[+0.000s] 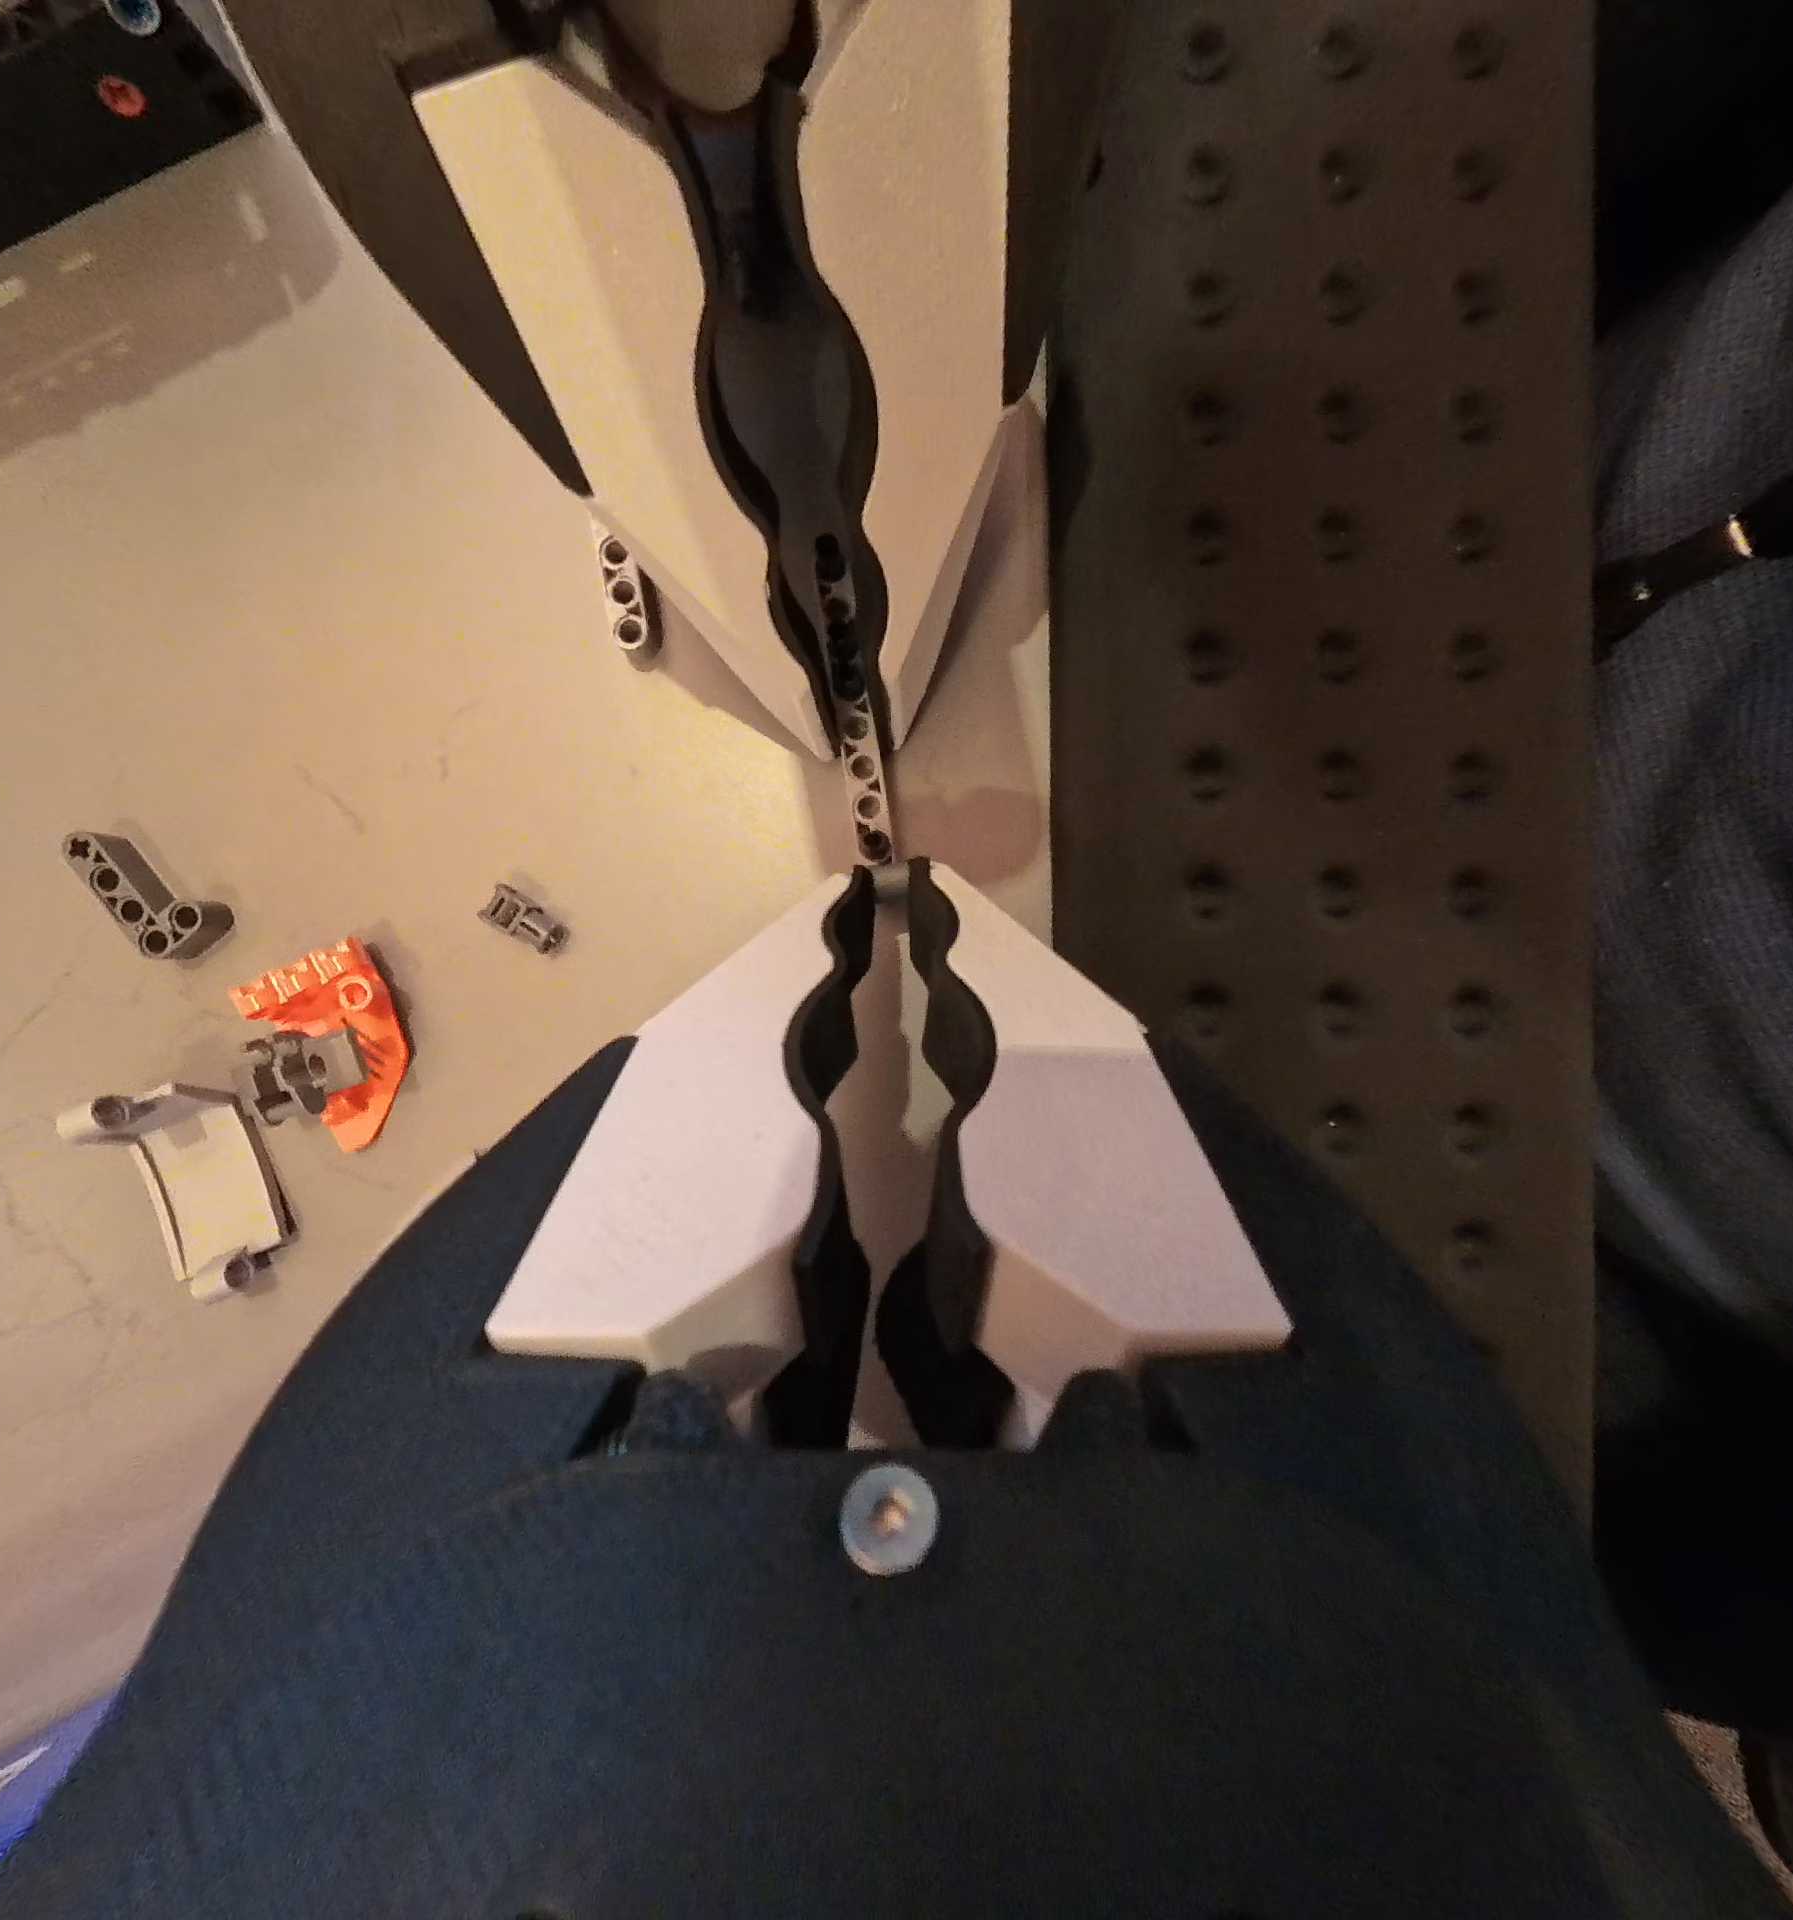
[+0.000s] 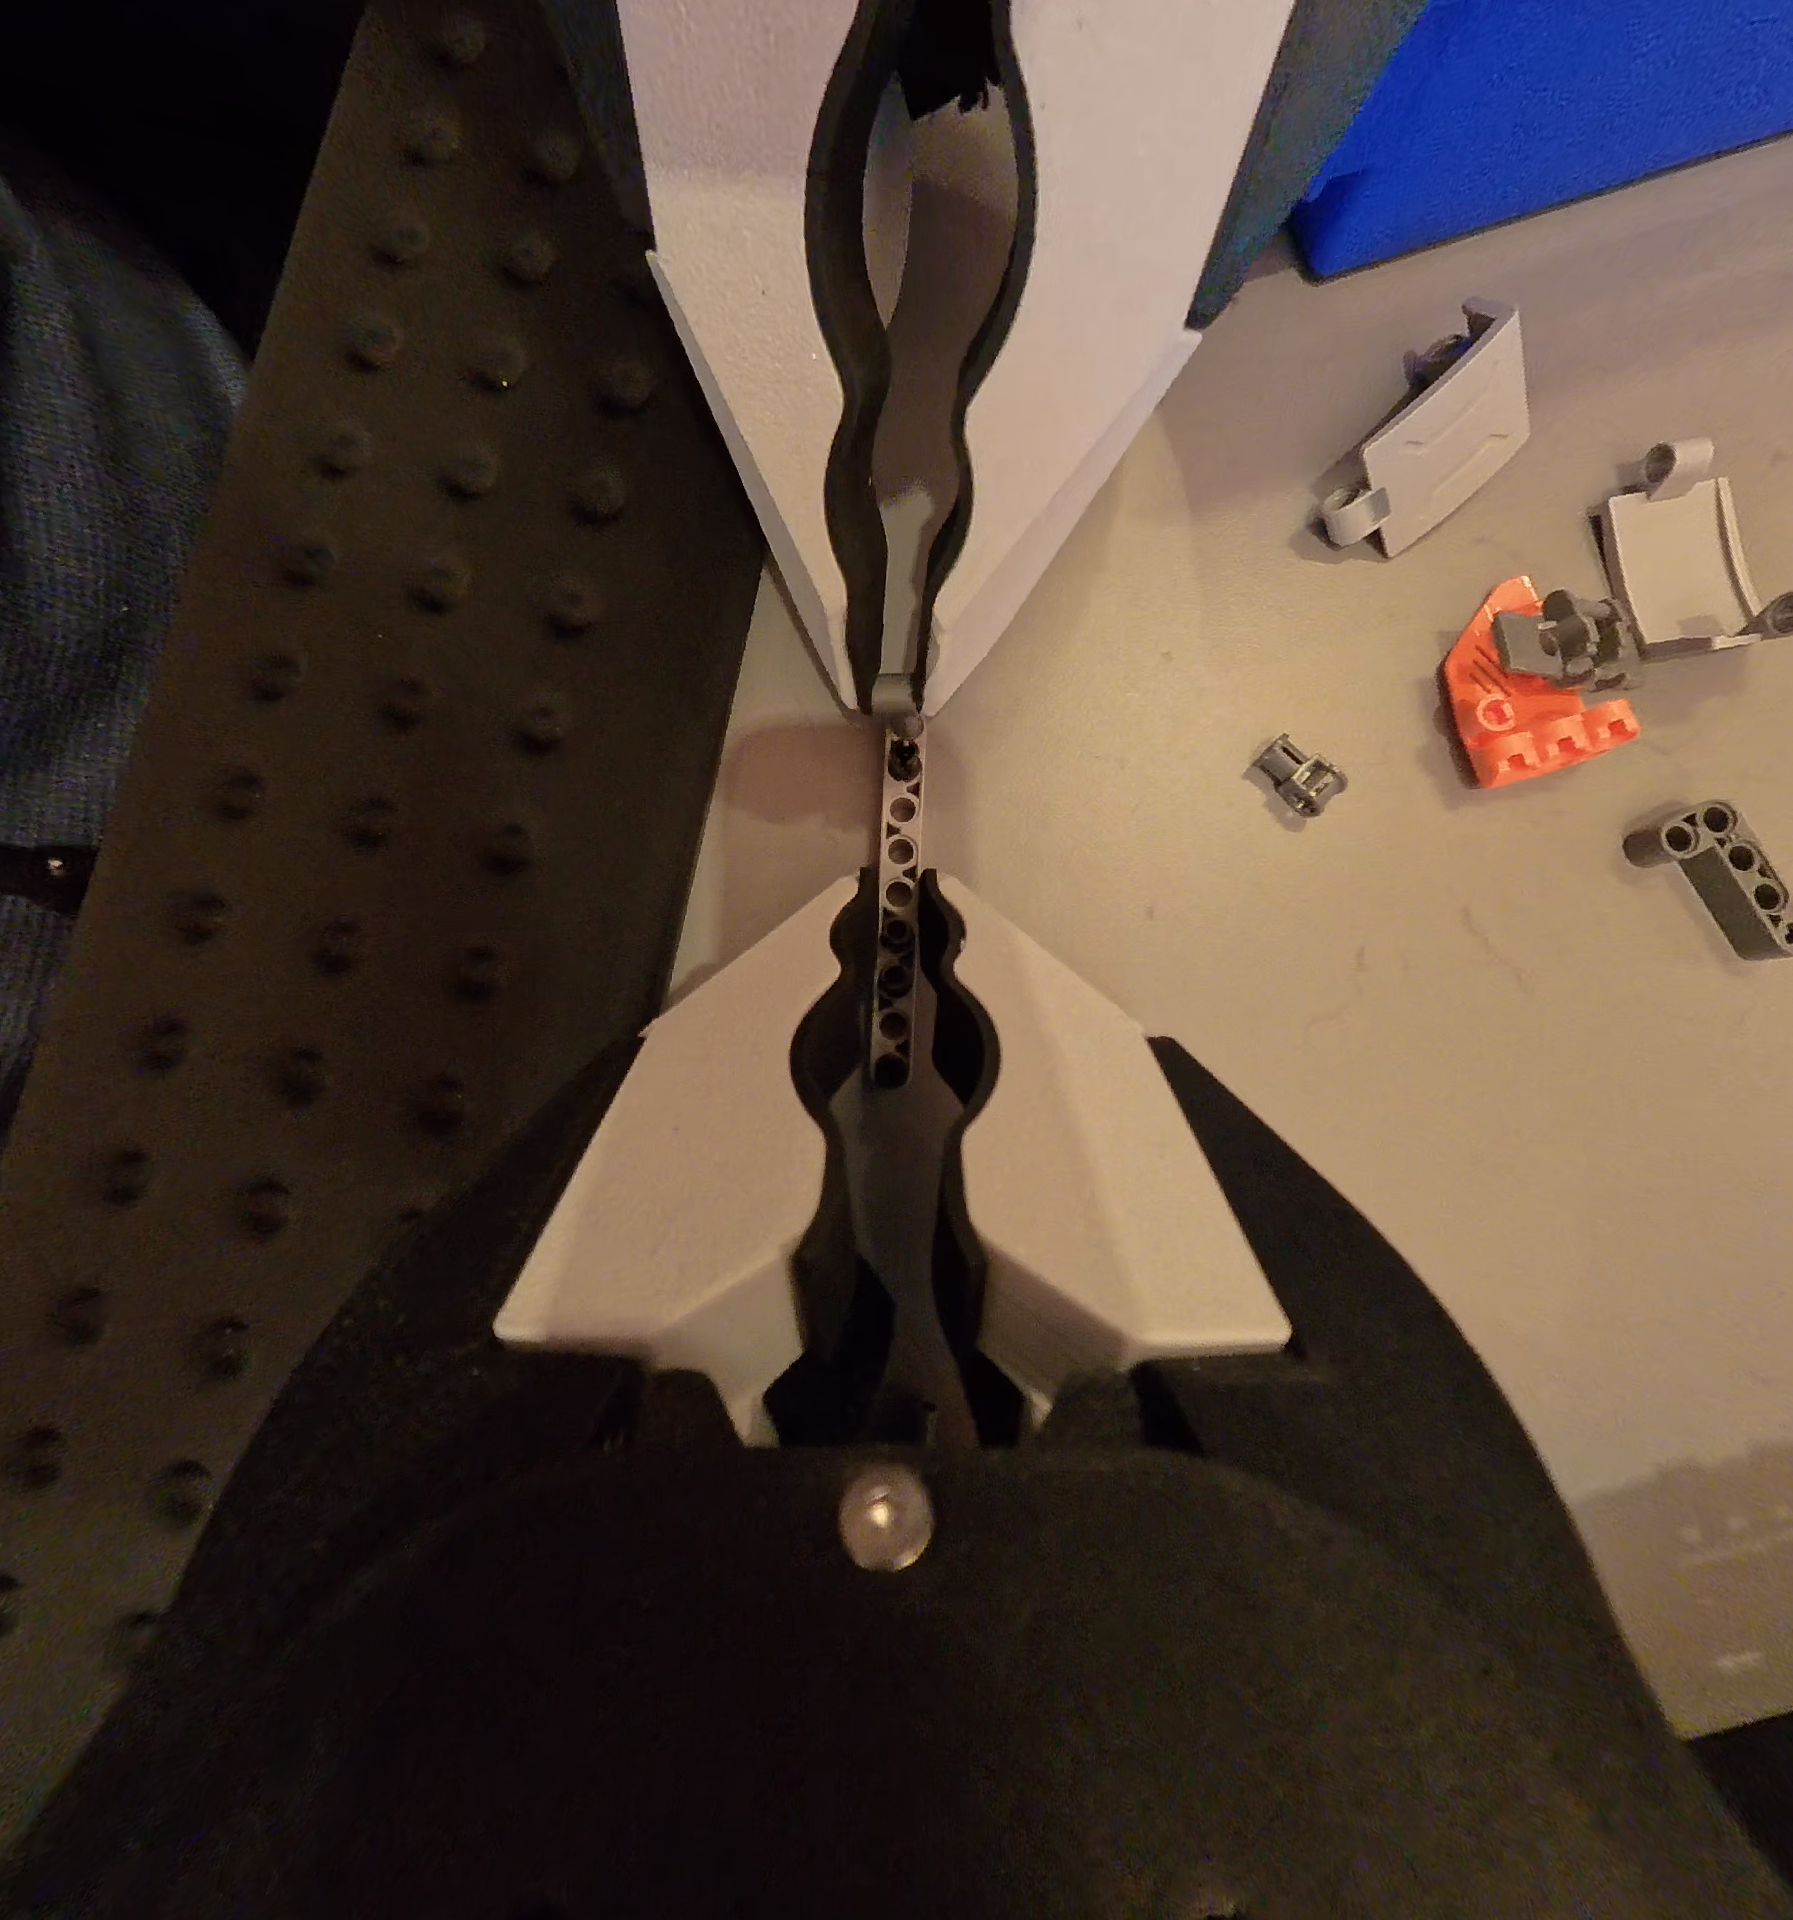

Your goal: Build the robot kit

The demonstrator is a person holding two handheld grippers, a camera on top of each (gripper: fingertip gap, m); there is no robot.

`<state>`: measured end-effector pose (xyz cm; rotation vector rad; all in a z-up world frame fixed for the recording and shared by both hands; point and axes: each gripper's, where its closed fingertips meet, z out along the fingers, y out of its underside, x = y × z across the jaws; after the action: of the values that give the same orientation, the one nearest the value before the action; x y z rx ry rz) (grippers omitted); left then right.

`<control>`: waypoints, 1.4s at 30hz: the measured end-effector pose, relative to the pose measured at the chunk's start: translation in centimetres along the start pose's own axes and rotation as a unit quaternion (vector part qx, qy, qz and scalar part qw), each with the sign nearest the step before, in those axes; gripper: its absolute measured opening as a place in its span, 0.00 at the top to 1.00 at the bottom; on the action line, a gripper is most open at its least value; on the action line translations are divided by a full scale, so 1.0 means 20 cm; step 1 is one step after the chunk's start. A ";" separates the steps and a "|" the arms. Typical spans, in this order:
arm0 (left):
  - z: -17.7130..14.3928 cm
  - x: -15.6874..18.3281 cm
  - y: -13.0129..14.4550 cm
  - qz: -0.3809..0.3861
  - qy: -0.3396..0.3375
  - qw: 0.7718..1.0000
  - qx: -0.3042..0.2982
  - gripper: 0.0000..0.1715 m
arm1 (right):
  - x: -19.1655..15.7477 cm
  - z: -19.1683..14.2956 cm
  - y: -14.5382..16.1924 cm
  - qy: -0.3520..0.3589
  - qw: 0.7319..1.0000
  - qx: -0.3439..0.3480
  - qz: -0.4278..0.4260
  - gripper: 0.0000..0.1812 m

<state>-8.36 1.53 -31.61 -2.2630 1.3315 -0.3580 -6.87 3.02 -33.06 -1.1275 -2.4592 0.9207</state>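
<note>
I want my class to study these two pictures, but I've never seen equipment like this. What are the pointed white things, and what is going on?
They are two hand-held grippers facing each other, each picture taken from a camera on one of them. The left gripper has its jaws shut on a small grey piece. The right gripper grips a long grey beam with holes. The two parts meet tip to tip. Loose on the table lie an orange part, grey curved panels and a dark angled beam.
</note>
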 end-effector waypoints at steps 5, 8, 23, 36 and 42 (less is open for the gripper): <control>0.00 0.00 0.00 0.014 0.001 1.000 0.005 0.97 | 0.00 0.00 0.00 -0.001 1.000 0.002 0.000 0.97; 0.01 0.01 -0.01 0.020 -0.003 1.000 0.001 0.97 | 0.00 0.00 0.00 -0.002 1.000 0.003 0.000 0.97; 0.01 0.00 -0.02 -0.017 0.010 0.998 0.059 0.97 | 0.00 0.00 0.00 -0.007 1.000 0.010 0.003 0.97; 0.03 0.00 0.01 -0.034 0.009 0.998 0.045 0.97 | -0.01 0.00 0.00 -0.009 1.000 0.009 0.003 0.97; 0.03 0.00 0.01 -0.039 0.007 0.999 0.037 0.97 | -0.01 -0.01 0.00 -0.022 0.999 0.011 0.023 0.95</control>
<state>-8.14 1.60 -32.26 -2.2585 1.2192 -0.4448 -6.68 2.87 -32.95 -1.1725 -2.4618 0.9923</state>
